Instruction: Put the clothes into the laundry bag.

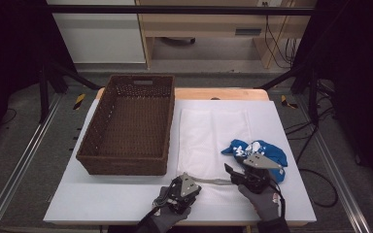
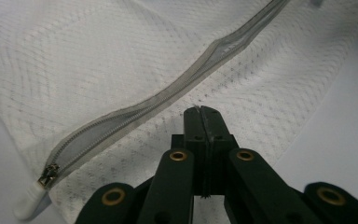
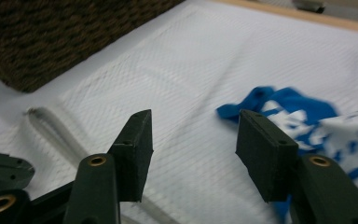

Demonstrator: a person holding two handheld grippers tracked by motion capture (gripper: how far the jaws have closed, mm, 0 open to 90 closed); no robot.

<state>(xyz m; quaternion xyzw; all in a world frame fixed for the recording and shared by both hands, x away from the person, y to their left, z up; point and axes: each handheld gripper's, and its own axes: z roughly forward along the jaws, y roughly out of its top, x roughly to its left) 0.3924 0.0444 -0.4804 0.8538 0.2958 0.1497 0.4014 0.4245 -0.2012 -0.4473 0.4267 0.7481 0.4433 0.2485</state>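
The white mesh laundry bag [image 1: 213, 141] lies flat on the bench beside the wicker basket [image 1: 126, 126], its zipper [image 2: 168, 93] open; the left hand-held gripper [image 2: 200, 112] pinches its near edge, jaws closed. Right of the bag, the blue-and-white garment [image 3: 307, 116] is still unbagged, the right hand-held gripper [image 3: 193, 140] half open and empty

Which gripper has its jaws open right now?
The right gripper, near the blue-and-white cloth; its jaws stand apart with nothing between. The left gripper is shut.

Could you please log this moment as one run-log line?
left gripper: shut on mesh bag | right gripper: open, empty, over bag beside blue cloth | basket: empty
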